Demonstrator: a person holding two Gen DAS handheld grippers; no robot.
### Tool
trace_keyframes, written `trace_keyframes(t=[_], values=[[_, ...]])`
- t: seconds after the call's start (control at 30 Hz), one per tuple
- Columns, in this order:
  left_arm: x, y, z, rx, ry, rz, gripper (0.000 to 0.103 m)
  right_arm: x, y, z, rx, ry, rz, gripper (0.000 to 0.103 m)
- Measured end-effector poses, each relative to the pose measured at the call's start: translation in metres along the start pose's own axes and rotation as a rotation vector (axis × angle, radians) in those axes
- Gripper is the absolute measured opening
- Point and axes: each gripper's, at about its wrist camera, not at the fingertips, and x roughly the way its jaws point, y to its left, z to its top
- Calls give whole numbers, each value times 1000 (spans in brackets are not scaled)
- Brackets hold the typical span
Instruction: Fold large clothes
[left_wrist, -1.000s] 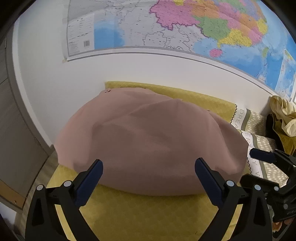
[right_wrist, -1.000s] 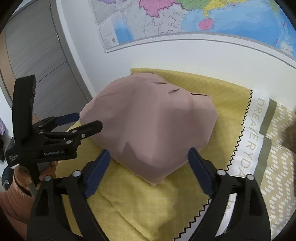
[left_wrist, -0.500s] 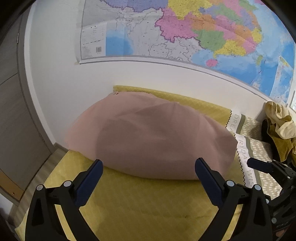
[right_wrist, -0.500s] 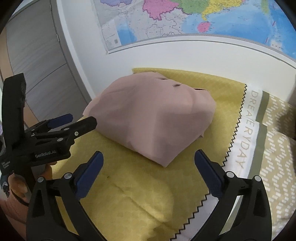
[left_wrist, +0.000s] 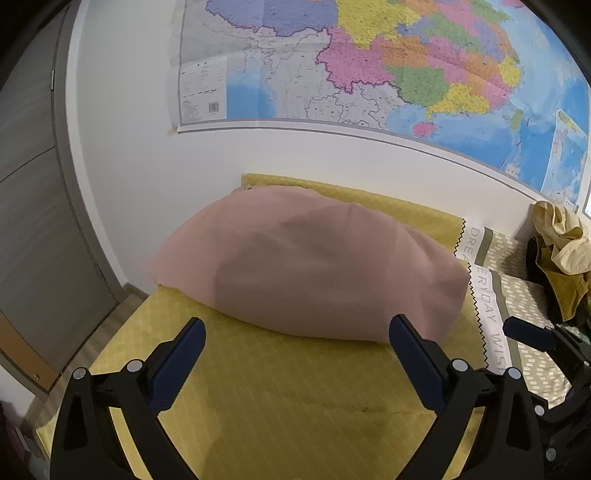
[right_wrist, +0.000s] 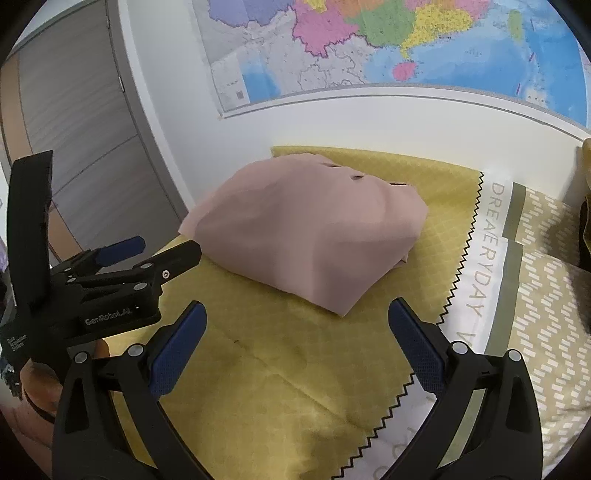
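Note:
A folded pink garment (left_wrist: 314, 266) (right_wrist: 306, 229) lies in a rounded bundle on the yellow quilted bedspread (left_wrist: 295, 398) (right_wrist: 277, 369), close to the wall. My left gripper (left_wrist: 295, 328) is open, its blue pads just short of the bundle's near edge, with nothing between them. My right gripper (right_wrist: 297, 310) is open wide, a little back from the bundle's near corner, and holds nothing. In the right wrist view the left gripper (right_wrist: 166, 247) shows at the left, held by a hand. One finger (left_wrist: 528, 332) of the right gripper shows at the right of the left wrist view.
A patterned olive and white cover with lettering (left_wrist: 517, 258) (right_wrist: 546, 295) lies right of the bedspread. A heap of pale yellow clothes (left_wrist: 557, 240) sits at the far right. The map (left_wrist: 369, 66) hangs on the white wall behind. A grey door (left_wrist: 37, 221) stands left of the bed.
Both grippers have drawn back from the pink garment, so more yellow bedspread shows in front of it. The right jaws stand a little wider than a second ago.

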Motion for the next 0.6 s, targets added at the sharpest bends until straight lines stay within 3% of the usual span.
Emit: trace_keyframes(t=[0.6], values=[[-22, -2, -10, -1, -21, 37, 96, -13, 12, -10, -24, -27, -22, 97]])
